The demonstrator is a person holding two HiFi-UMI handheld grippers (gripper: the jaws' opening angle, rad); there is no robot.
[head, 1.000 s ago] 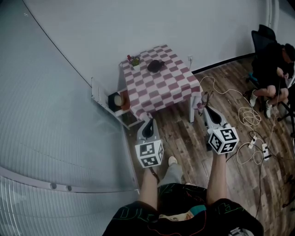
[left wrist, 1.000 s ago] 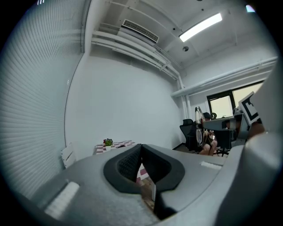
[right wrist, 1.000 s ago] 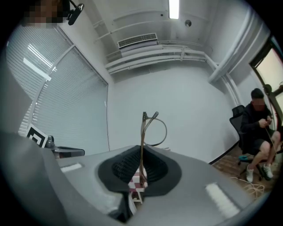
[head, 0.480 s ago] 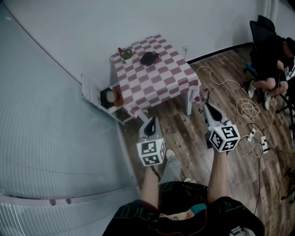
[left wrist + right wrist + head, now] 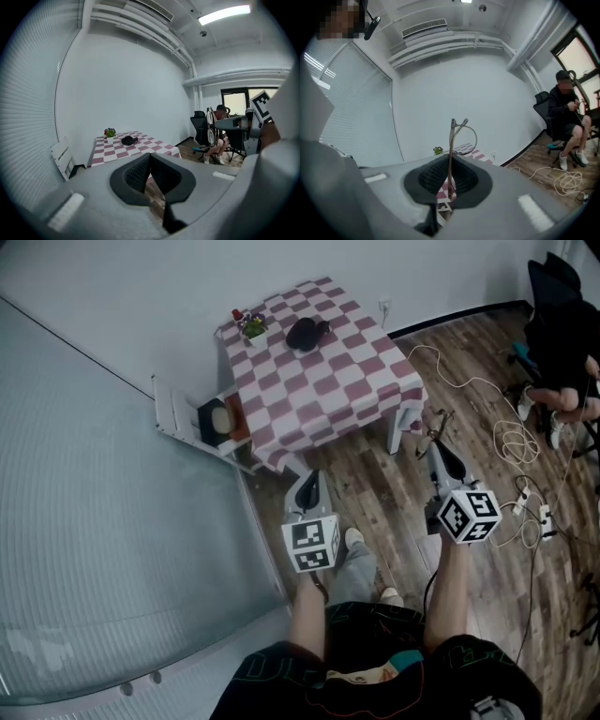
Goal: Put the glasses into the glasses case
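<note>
Wood floor and white walls all round, with a checkered worktop (image 5: pixel 328 381) well ahead against the wall, carrying a dark glasses case (image 5: pixel 305 333) near a small potted plant (image 5: pixel 249 324). Pinching the glasses (image 5: pixel 451 140) by one thin arm in the right tool (image 5: pixel 433 442), frame sticking up and forward, well apart from the case. Left tool (image 5: pixel 309 474) pressed together on nothing, held low over the floor.

Looks like the carry to the worktop. Keep the pinch steady so the thin frame neither slips nor twists. Step wide of the loose cables (image 5: pixel 511 442) on the right. Spread the left tool on arrival to steady the case. Cannot tell from here whether its lid stands open, so check before lowering the glasses.
</note>
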